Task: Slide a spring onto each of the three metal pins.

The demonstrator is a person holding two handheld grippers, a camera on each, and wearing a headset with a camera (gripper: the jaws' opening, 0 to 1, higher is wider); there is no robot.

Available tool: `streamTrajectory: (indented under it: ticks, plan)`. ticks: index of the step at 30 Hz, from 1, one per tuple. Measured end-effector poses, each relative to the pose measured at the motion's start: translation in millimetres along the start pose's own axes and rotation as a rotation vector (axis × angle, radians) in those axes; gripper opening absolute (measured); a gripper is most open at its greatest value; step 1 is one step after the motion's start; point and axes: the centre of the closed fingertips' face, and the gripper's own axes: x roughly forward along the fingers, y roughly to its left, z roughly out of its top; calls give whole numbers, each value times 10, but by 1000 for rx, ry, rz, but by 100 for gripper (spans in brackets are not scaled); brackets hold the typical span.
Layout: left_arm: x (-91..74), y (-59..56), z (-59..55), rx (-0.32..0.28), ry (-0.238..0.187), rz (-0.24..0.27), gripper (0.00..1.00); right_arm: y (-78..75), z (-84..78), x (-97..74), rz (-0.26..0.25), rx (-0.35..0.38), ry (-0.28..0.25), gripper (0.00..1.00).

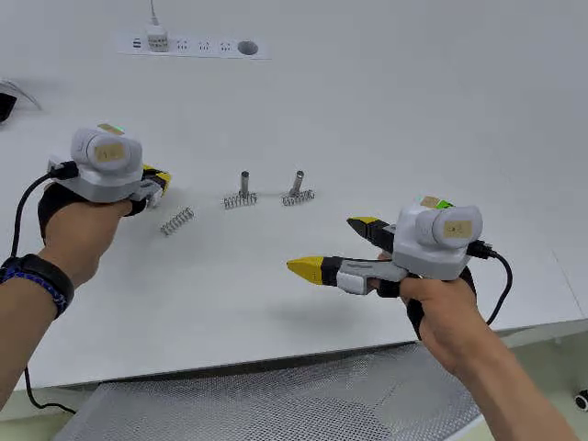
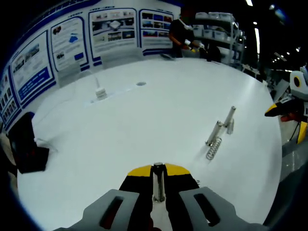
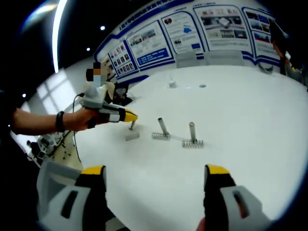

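Two metal pins (image 1: 244, 181) (image 1: 297, 182) stand upright mid-table, each with a spring (image 1: 240, 200) (image 1: 298, 197) lying at its base. A third spring (image 1: 177, 220) lies loose to their left. My left gripper (image 1: 156, 181) hovers just left of that spring. In the left gripper view it (image 2: 158, 169) is shut on a third metal pin (image 2: 158, 185), held upright between the jaws. My right gripper (image 1: 333, 244) is open near the table's front right, with nothing between its yellow-tipped fingers (image 3: 95, 174). The right gripper view shows both standing pins (image 3: 162, 126) (image 3: 192, 131) ahead of it.
A white power strip (image 1: 193, 44) lies at the far side of the white table (image 1: 386, 110). A black object (image 2: 26, 144) sits at the table's left edge. A grey mesh surface (image 1: 276, 404) lies below the front edge.
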Motion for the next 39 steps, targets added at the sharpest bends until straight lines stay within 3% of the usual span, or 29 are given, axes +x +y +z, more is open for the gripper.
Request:
streamTrajectory:
  ticks: [22,39]
  plan:
    - [-281,19,-100,-2,-14,26,7,57,-15,17,15,-7,5,85]
    - [-355,67,-179,-30,-28,46,7,115,-25,47,28,-24,25,85]
